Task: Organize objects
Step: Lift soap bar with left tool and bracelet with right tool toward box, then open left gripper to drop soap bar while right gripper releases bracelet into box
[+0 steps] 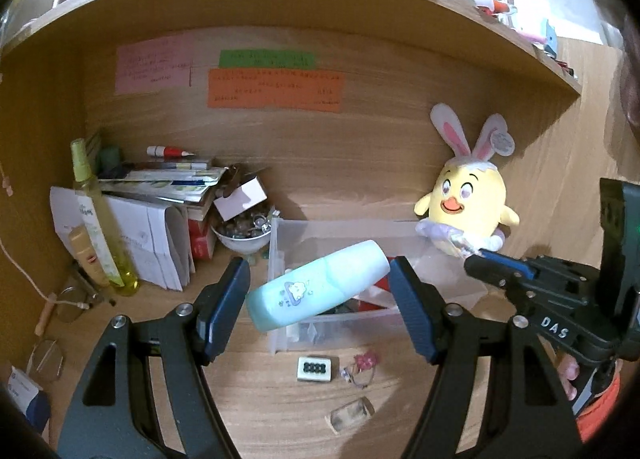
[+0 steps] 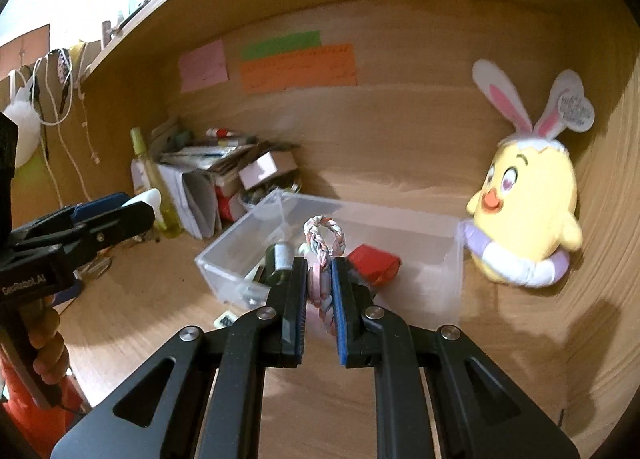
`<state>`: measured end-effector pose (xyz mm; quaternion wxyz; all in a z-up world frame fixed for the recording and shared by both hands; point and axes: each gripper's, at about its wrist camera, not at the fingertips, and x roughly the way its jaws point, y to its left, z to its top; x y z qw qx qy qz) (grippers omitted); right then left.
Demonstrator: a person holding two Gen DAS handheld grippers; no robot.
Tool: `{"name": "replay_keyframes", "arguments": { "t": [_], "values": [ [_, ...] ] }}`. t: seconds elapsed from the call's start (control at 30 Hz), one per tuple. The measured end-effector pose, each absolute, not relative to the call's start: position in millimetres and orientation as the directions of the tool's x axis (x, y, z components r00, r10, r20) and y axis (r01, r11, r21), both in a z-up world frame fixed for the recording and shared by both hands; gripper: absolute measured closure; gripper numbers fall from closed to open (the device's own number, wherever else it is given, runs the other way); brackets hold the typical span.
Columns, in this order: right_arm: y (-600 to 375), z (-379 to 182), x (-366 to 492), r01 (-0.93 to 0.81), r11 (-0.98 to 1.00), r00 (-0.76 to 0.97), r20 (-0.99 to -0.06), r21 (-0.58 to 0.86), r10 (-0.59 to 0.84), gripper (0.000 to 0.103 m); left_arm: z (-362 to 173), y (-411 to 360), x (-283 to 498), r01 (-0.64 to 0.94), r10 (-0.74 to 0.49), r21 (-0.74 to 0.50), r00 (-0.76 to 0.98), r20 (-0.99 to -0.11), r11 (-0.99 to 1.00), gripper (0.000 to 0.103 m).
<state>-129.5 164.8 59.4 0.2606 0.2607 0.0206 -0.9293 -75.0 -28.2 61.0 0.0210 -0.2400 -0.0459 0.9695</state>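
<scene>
My left gripper (image 1: 320,269) is shut on a mint-green bottle (image 1: 316,293) with a cloud sticker, gripped end to end and tilted above the clear plastic box (image 1: 280,243). The bottle's white end (image 2: 150,197) pokes out of that gripper (image 2: 132,211) in the right wrist view. In my right gripper (image 2: 320,265), which is shut, is a pink and white braided band (image 2: 324,231), its loop standing up over the box (image 2: 224,255). From the left wrist view this gripper (image 1: 492,263) reaches in at the right. Inside the box lie a red item (image 2: 374,265) and a small dark bottle (image 2: 280,259).
A yellow chick plush (image 1: 468,207) with bunny ears leans against the back wall by the box. On the desk in front lie a white tile (image 1: 315,369), a pink trinket (image 1: 364,363) and a clear piece (image 1: 352,415). Books (image 1: 160,195), a bowl (image 1: 240,237) and a yellow spray bottle (image 1: 100,227) crowd the left.
</scene>
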Motion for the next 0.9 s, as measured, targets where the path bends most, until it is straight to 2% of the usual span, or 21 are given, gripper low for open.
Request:
{"name": "replay_keyframes", "arguments": {
  "t": [0.37,0.9],
  "values": [
    [172.0,77.5,-155.6,0.461,-0.884,-0.767,-0.466,0.078,-0.441,0.092,59.6,-24.6,-110.5,-0.019,0.064,-0.097,-0.874,-0.481,-0.995,0.032],
    [170.8,39.8,-198.5,0.441,-0.895,-0.716,-0.573,0.071,-0.398,0.092,21.6,-8.0,-157.1,-0.033,0.048,-0.036,-0.819,-0.572,-0.999,0.032]
  ]
}}
